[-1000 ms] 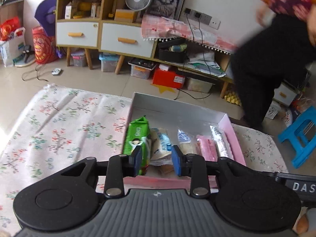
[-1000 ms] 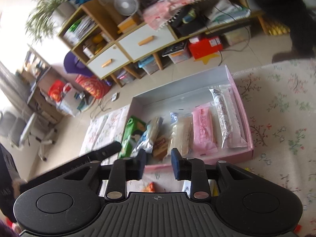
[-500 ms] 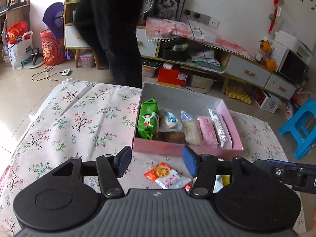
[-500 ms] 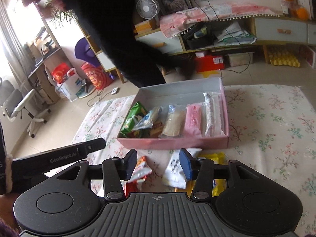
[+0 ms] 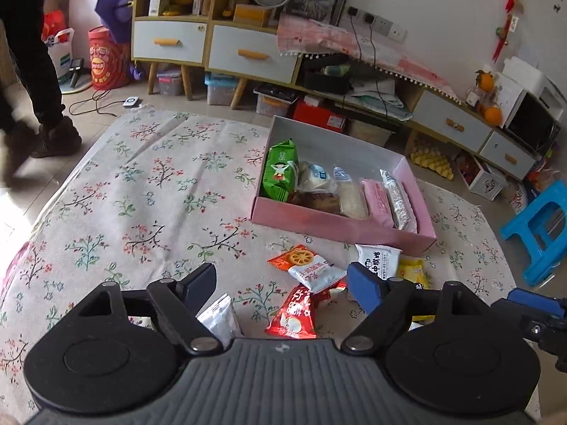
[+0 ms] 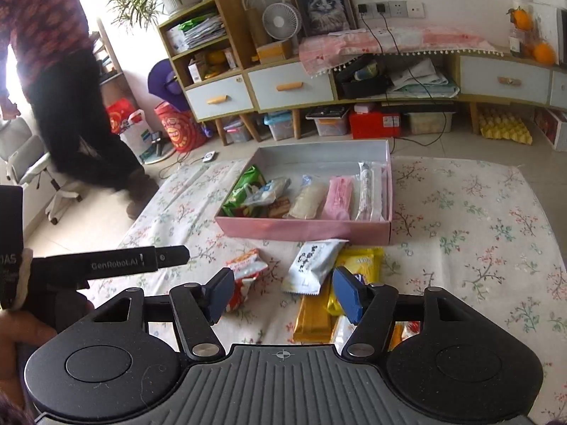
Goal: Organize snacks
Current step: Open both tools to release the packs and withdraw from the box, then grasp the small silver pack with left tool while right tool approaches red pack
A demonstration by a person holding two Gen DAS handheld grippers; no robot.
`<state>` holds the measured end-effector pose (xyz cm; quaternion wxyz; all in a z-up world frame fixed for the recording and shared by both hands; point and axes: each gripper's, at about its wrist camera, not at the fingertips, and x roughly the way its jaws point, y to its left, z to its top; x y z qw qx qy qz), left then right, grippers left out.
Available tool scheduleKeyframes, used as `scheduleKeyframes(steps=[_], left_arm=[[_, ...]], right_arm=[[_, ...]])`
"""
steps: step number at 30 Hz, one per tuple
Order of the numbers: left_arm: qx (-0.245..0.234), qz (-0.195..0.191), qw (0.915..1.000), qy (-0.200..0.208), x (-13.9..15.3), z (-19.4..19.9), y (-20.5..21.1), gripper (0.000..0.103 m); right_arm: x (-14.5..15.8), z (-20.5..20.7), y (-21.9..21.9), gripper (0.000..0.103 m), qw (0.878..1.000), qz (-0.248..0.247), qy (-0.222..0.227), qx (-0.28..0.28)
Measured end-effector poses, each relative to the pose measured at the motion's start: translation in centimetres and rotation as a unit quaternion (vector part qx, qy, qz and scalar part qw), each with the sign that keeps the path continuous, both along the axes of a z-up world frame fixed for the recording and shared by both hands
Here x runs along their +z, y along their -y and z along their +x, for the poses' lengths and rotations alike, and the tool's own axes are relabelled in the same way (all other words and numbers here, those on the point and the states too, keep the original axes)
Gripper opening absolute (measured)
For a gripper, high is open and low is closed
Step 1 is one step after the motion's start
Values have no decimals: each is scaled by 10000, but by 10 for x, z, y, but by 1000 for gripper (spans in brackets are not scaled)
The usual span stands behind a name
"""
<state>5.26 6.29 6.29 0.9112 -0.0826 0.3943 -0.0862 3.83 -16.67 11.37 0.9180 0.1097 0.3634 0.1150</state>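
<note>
From the left wrist view, the left gripper (image 5: 281, 285) has its two fingers spread wide apart and holds nothing. It hangs above a flowered cloth (image 5: 141, 184). Under the gap between the fingers lie loose snacks: a red packet (image 5: 292, 313), an orange and white cracker packet (image 5: 306, 265), and a silver packet (image 5: 221, 320) near the left finger. A white packet with black letters (image 5: 377, 258) and a yellow packet (image 5: 411, 271) lie just behind the right finger. Farther back sits the pink box (image 5: 340, 219). Inside it, side by side in a row, are a green packet (image 5: 280, 171), a white and blue packet (image 5: 317, 177), a brown snack (image 5: 315, 200), a pale bar (image 5: 352, 194), a pink bar (image 5: 379, 200) and a clear striped stick (image 5: 398, 198). A blue stool (image 5: 542, 226) stands at the right. From the right wrist view, the right gripper (image 6: 283, 292) is open wide too, and it is empty. In front of it lie the white packet (image 6: 313, 260), the yellow packet (image 6: 361, 258) and a gold bar (image 6: 313, 313). The cracker packet (image 6: 246, 265) is by the left finger. The pink box (image 6: 304, 228) sits just behind these, with the snacks lined up inside. The other gripper's black body (image 6: 106, 264) pokes in from the left. A person in dark trousers (image 6: 71, 106) stands on the floor by the cloth.
</note>
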Motion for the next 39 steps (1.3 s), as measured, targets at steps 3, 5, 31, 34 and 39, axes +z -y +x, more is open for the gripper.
scheduleKeyframes(steps=[3,5,31,34,39], left_arm=[[23,-105,9999,10,0,-7,-4,83],[20,-123,9999,15,-1,-9,-5,86],[540,-117,9926,-1080,-46,-3,-36,94],[654,-437,9883,-1308,-56,0,-40,89],[746,-339,9876,-1335,-61,0,-40,83]], right_arm=[[1,-9,4,68,10000,43,41,0],[0,-14,6,74,10000,28,67,-19],[-50,-7,57,90,9877,-311,-1033,-1131],[-51,-7,60,90,9865,-244,-1053,-1227],[-55,-4,64,90,9843,-156,-1131,-1345]])
